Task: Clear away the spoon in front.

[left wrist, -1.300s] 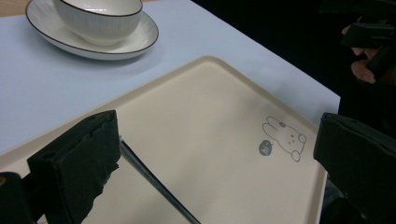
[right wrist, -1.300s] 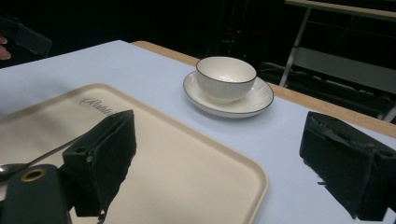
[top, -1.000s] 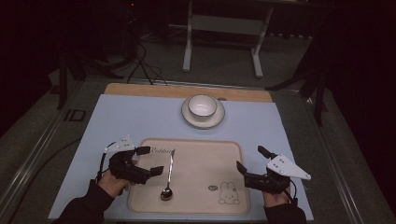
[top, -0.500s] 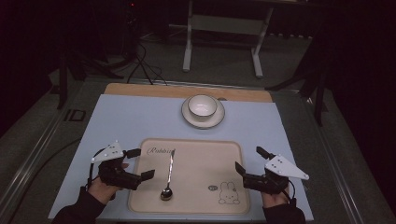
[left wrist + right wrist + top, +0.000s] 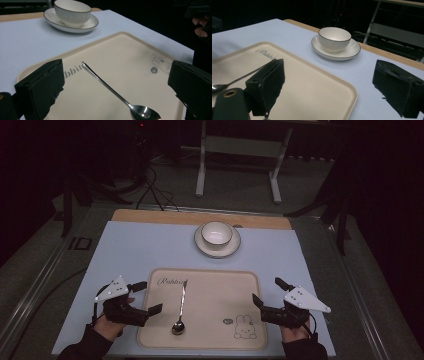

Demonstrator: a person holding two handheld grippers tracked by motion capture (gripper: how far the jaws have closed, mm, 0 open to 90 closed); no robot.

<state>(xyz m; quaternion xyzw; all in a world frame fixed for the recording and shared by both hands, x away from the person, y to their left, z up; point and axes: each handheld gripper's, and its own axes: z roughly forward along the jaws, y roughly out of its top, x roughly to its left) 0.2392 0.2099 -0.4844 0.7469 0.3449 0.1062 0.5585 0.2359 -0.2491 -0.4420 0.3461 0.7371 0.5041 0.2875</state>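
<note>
A pale blue, sheet-covered worktop (image 5: 140,250) with a wooden strip along its far edge fills the middle of the high view, dark floor around it. On its near half lies a cream rectangular plastic tray (image 5: 220,295) with rounded corners, printed with the word "Rabbit" at its far left corner and a small rabbit drawing near its near right corner. Beyond the tray, near the far edge, a white ribbed ceramic bowl (image 5: 216,233) sits in a white saucer with a dark rim (image 5: 202,246).

The left gripper (image 5: 145,297), black with a grey three-cornered plate on top, is held just beside the tray's left edge. Its fingers stand wide apart and hold nothing; in the left gripper view they frame the spoon without touching it. The right gripper (image 5: 267,292), of the same build, is held at the tray's right edge, its fingers also spread wide and empty.

A slim, shiny metal spoon (image 5: 179,307) lies flat on the left part of the tray, bowl end toward the person, handle pointing away toward the printed word.
</note>
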